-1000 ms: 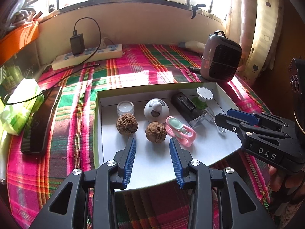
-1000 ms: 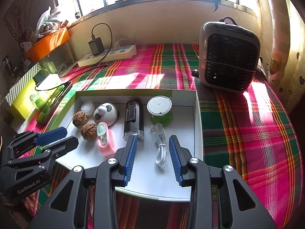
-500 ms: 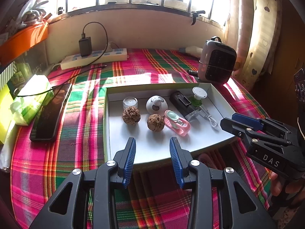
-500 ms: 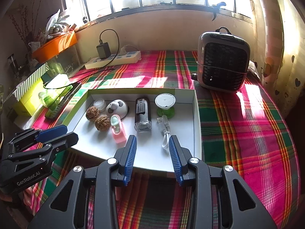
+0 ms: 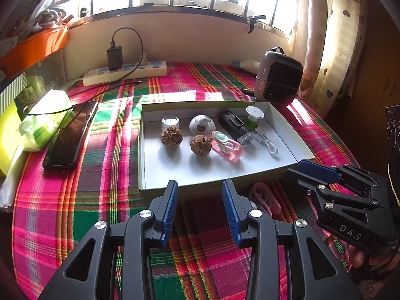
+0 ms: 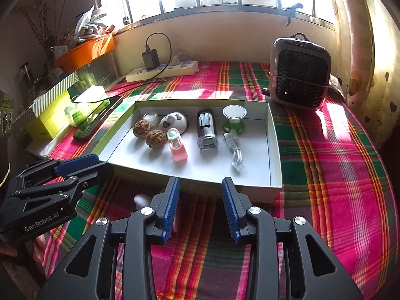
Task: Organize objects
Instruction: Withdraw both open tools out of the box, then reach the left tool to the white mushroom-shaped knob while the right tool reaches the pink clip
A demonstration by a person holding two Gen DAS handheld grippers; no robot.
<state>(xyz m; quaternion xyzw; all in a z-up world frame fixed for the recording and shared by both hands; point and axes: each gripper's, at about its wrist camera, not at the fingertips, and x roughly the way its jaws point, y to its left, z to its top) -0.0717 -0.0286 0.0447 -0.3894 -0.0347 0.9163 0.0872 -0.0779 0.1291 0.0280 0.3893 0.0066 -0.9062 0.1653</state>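
Box (image 5: 147,150) holding walnuts (image 5: 171,137), pink clip (image 5: 226,146) and cable lies just beyond both empty, partly open grippers, left gripper (image 5: 200,207) nearer its left corner, right gripper (image 6: 200,206) nearer the lengthwise cable (image 6: 235,151).

Free room and obstacles, wrist views. Box (image 6: 273,150) at frame centre: contents crowd its far half, namely two walnuts (image 6: 150,133), jar (image 6: 151,118), white dome (image 6: 173,122), pink clip (image 6: 177,147), black device (image 6: 206,130), green stand (image 6: 233,118) and cable (image 6: 235,152). The near half of its floor is bare; only the low front wall bars entry. Cloth (image 6: 337,162) at right is bare up to the heater (image 6: 298,73), upper right. In the left view, a bare cloth strip separates the box from the phone (image 5: 71,137) and tissue pack (image 5: 42,122) at centre left; a power strip (image 5: 125,71) lies along the back wall. Left gripper (image 5: 200,187) and right gripper (image 6: 200,185), jaws parted and empty, flank each other at the lower edge.
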